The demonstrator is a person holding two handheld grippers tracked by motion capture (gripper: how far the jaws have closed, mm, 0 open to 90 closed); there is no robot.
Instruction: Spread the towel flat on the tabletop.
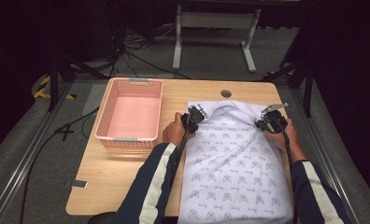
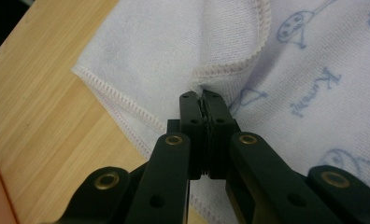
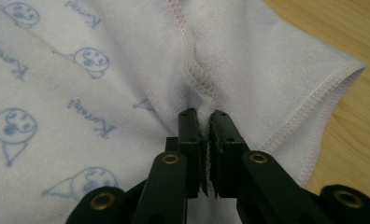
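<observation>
1. Towel: white with a repeating pale-blue print of small cartoon faces and script words. It lies on the right half of the table, running from centre frame down to the bottom edge in the high view.
2. Its far end is folded back over itself, showing the plain unprinted underside and a bunched ridge between the two grippers.
3. Fabric: soft short-pile terry, overlock-stitched hem in off-white; the hem looks pinkish in the right gripper view.
4. Left gripper: jaws clenched on a pinched bit of towel hem, cloth squeezed between the pads. Sits at the towel's upper left corner in the high view.
5. Right gripper: jaws clamped on a fold of towel edge, a tuft of pile poking out between the pads. Sits at the towel's upper right.
6. Table: light wood-grain top, rounded corners, round cable grommet upper centre.
7. Pink plastic basket, perforated walls, rectangular, upper left of the tabletop, well apart from the towel.
8. Small grey object at the table's lower left edge; can't tell what it is.
9. Dark sleeves with white stripes come in from the bottom of the frame.
</observation>
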